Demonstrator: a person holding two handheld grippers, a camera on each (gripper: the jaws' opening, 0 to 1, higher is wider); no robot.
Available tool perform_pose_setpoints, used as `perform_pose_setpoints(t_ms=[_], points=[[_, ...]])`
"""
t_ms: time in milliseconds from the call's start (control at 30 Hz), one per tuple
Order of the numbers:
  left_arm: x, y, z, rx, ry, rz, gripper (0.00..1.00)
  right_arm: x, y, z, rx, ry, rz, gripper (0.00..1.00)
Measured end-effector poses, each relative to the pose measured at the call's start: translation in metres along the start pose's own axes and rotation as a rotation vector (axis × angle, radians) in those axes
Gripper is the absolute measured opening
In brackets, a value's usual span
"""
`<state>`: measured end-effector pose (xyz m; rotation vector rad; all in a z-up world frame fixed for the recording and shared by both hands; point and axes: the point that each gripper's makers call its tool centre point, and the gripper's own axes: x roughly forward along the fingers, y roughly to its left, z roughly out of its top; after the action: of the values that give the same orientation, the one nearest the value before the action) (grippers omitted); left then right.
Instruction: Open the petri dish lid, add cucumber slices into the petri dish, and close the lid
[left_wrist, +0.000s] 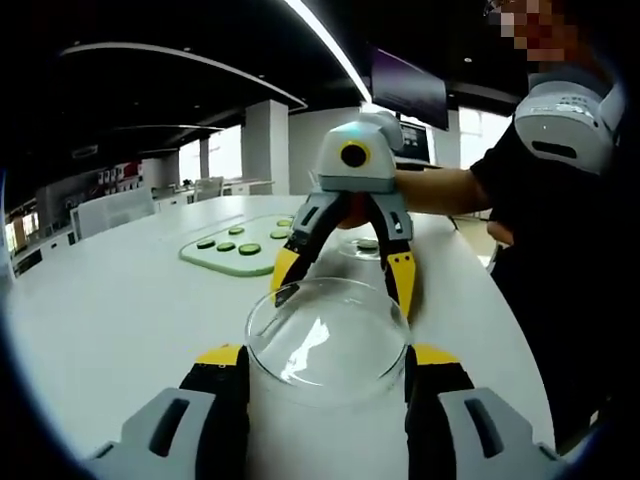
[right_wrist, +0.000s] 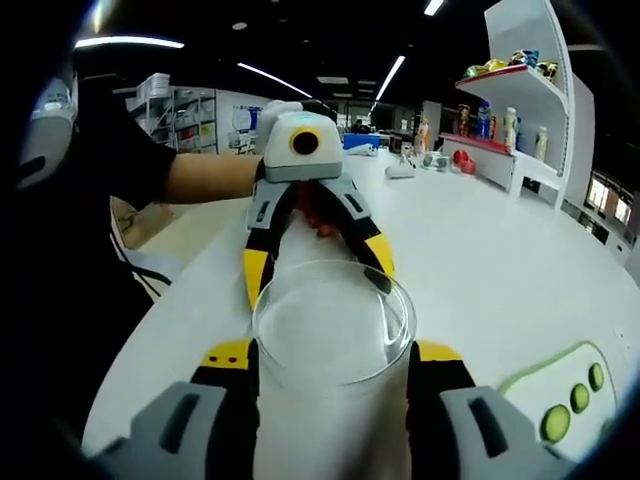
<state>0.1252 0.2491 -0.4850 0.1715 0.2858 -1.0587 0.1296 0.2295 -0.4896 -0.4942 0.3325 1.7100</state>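
Nearest the lens in the left gripper view, the left gripper (left_wrist: 328, 375) has its black and yellow jaws pressed against the two sides of a clear round petri dish (left_wrist: 328, 340), pinching it. The dish sits low over the white desk (left_wrist: 120, 310), but whether it rests on the surface or is lifted cannot be told. Opposite, the right gripper (left_wrist: 345, 283) reaches in from the far side, its jaws spread around the dish's far rim. A hand (left_wrist: 425, 190) holds that tool.

In the right gripper view the same dish (right_wrist: 333, 325) lies between the right gripper's (right_wrist: 333, 375) own jaws, which touch its sides, so this tool is clamped on it too. The left gripper (right_wrist: 318, 270) faces it from across the dish, its yellow tips at the far rim.

Farther along the desk lies a pale green tray (left_wrist: 215, 255) carrying cucumber slices (left_wrist: 249, 248) in rows, well apart from the dish. In the right gripper view the tray (right_wrist: 530, 380) sits at the lower right with slices (right_wrist: 555, 423) on it. A shelf (right_wrist: 510, 95) with bottles stands behind.
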Motion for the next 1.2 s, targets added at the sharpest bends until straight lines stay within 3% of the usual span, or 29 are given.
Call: perform_pose_setpoints(t_ms=[300, 1200], points=[[0.010, 0.000, 0.015, 0.005, -0.006, -0.015, 0.61, -0.016, -0.004, 0.002, 0.011, -0.017, -0.011, 0.56], [0.077, -0.027, 0.045, 0.064, 0.041, -0.107, 0.61, -0.087, -0.001, -0.025, 0.026, -0.002, -0.106, 0.56]])
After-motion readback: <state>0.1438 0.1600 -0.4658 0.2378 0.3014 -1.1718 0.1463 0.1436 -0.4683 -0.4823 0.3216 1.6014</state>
